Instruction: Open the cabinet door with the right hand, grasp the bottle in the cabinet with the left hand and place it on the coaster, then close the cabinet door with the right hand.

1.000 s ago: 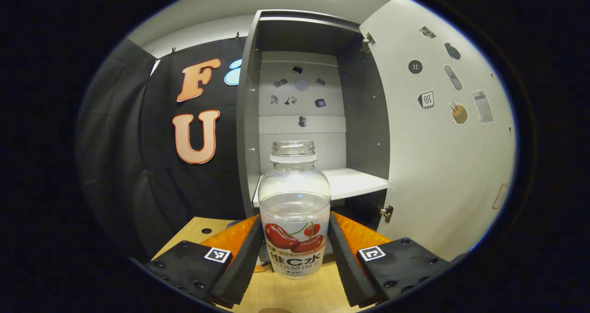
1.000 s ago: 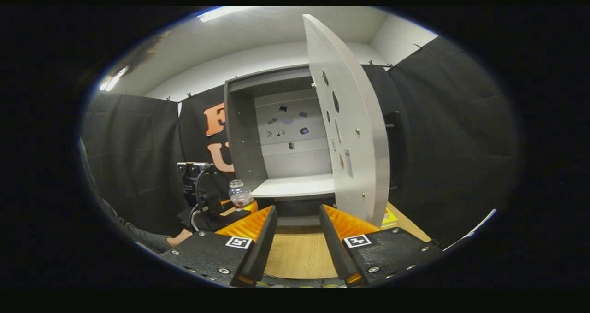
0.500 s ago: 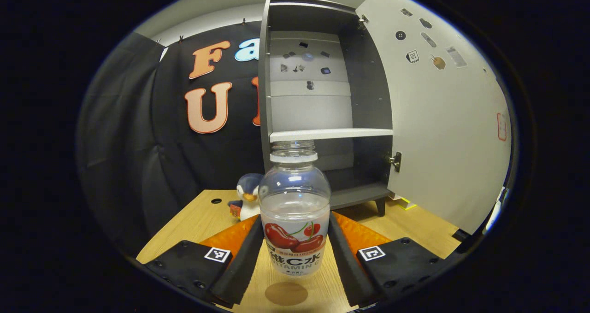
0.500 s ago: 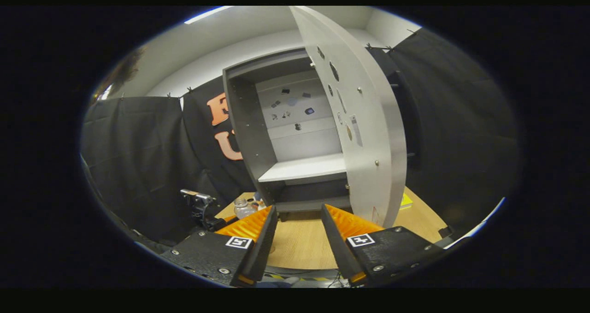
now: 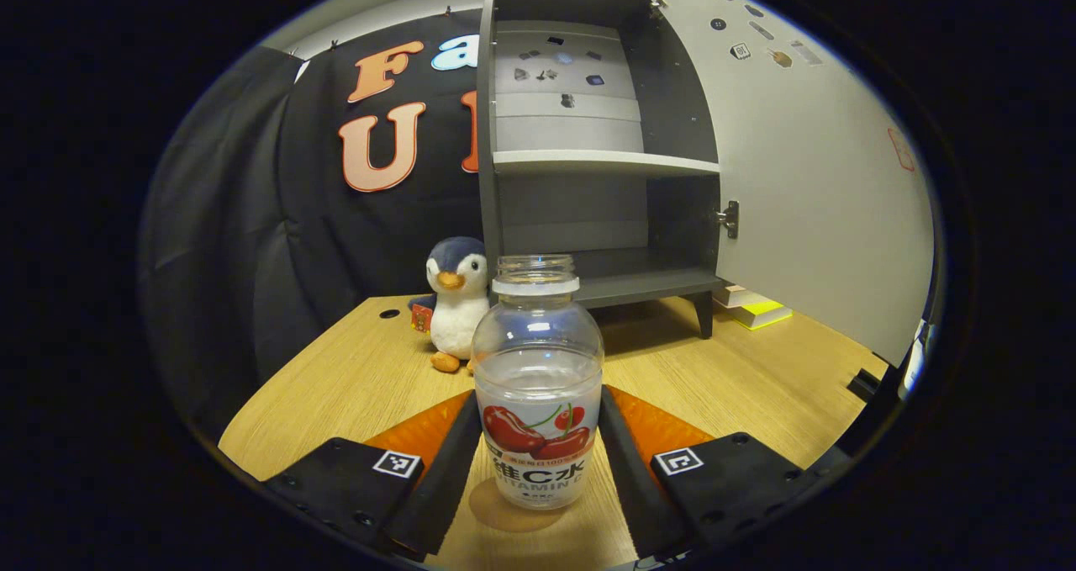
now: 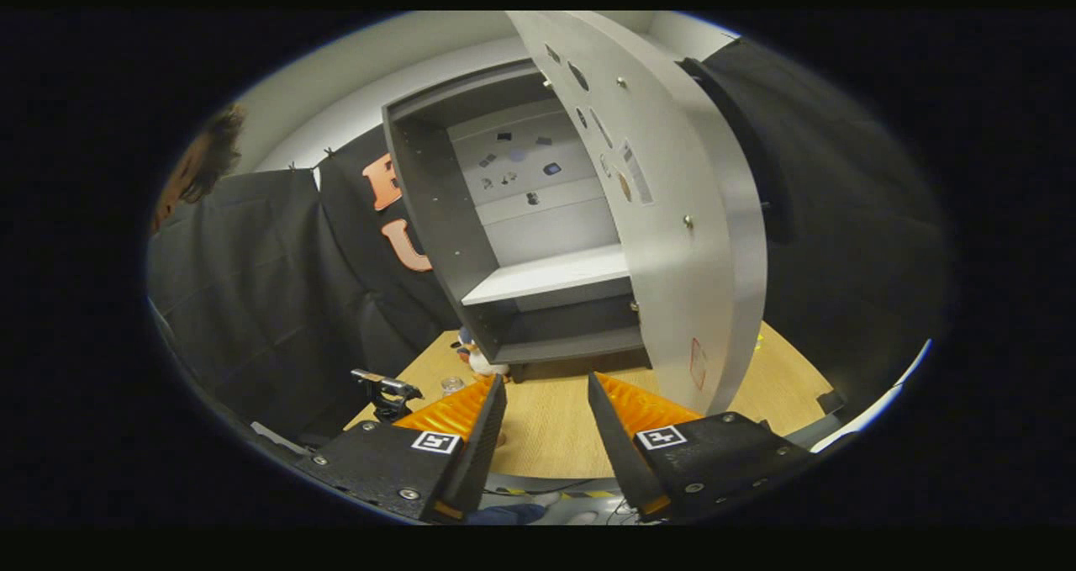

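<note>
The bottle [image 5: 539, 386] is a small clear plastic one with no cap, a fruit label around its lower half and liquid up to about the shoulder. Judged from that, it is light but not empty, its wall probably thin enough to dent, and its smooth label somewhat slippery. The open mouth means any tilt could spill, so it wants to be kept upright. The sensible hold is low on the labelled belly, where the body is widest and straightest, and that is where it is held.

In the left gripper view, the left gripper [image 5: 539, 457] has its jaws clamped on the bottle, one finger on each side of the label, about as wide apart as the bottle's body. The bottle stands upright between them, out of the cabinet [image 5: 588, 134] and above the near part of the wooden tabletop [image 5: 740, 369]. A round brownish patch lies directly beneath its base; I cannot tell whether that is the coaster or a shadow, or whether the base touches it.

The right gripper [image 6: 540, 436] has its jaws apart and holds nothing, poised above the tabletop near the lower edge of the open cabinet door [image 6: 672, 218].

A plush penguin [image 5: 455, 302] stands beyond the bottle to the left, beside the cabinet.
</note>
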